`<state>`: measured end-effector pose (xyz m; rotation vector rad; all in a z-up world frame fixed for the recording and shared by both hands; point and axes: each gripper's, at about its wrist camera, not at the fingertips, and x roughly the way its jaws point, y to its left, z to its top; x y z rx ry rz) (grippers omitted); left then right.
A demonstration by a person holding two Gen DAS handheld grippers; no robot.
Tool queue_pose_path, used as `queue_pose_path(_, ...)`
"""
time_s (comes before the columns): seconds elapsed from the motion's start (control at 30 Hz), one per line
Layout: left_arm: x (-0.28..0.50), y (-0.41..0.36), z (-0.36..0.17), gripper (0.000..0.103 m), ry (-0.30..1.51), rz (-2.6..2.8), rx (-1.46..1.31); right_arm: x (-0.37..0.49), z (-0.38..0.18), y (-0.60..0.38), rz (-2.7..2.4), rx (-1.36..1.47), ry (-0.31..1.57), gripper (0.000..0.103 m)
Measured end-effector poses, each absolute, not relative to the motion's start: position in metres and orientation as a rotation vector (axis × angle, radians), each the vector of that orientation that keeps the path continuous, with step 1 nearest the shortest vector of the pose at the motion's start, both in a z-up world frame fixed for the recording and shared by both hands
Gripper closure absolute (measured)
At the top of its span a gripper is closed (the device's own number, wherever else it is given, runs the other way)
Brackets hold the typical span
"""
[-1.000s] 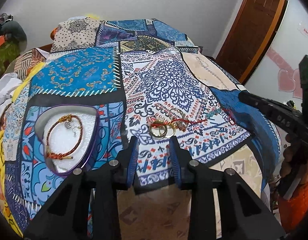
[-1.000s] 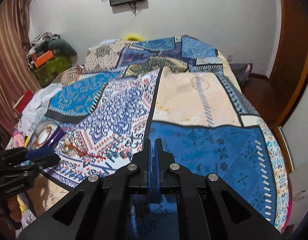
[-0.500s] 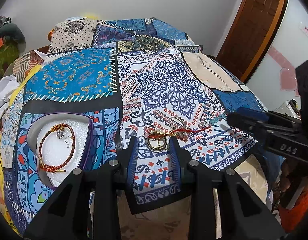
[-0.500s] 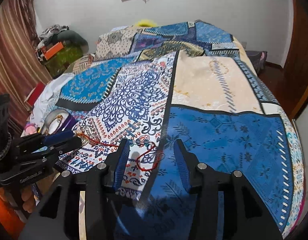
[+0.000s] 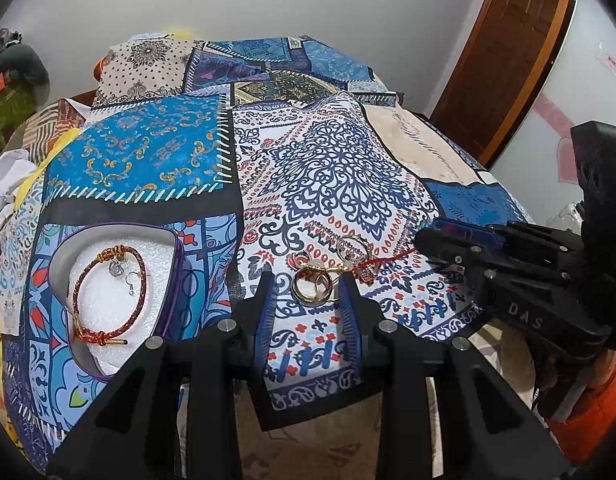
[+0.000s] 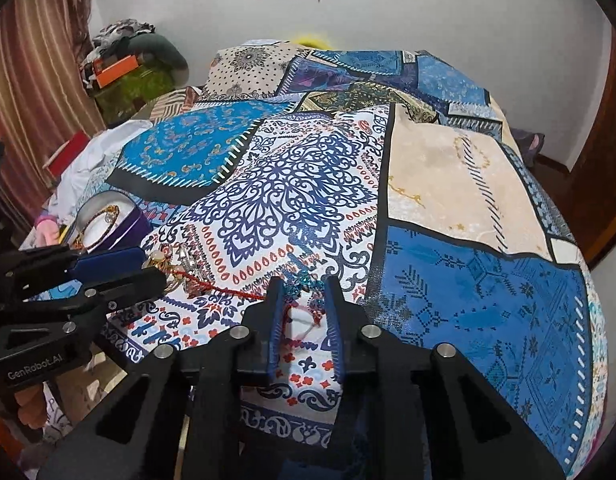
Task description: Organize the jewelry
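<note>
A purple-rimmed jewelry box (image 5: 176,280) with white foam holds a red braided bracelet (image 5: 108,300) at the left; it also shows in the right wrist view (image 6: 124,220). Gold rings (image 5: 312,286) lie on the patterned bedspread between the tips of my open left gripper (image 5: 306,284). A red cord necklace (image 6: 224,290) runs from the jewelry pile (image 6: 176,264) to a turquoise bead cluster (image 6: 302,280). My right gripper (image 6: 304,292) is open with the bead cluster and red cord loop between its fingers. It shows in the left wrist view (image 5: 440,240).
The jewelry lies near the front edge of a bed with a patchwork cover (image 6: 488,280). Clothes and clutter (image 6: 124,60) are piled at the far left. A wooden door (image 5: 504,52) stands at the right.
My right gripper opened and moved left and forward, so the bead cluster and red cord now sit between its fingers. My left gripper closed in on the gold rings.
</note>
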<state>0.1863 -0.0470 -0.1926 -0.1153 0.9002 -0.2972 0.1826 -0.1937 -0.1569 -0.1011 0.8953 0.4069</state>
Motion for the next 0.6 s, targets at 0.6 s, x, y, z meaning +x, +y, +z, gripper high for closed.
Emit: queue_pose_path(0.6,0.185,-0.046,-0.188,0.082,0.887,-0.287,-0.118,0.175,-0.140,-0.207,0.379,-0.028,0.845,0.097)
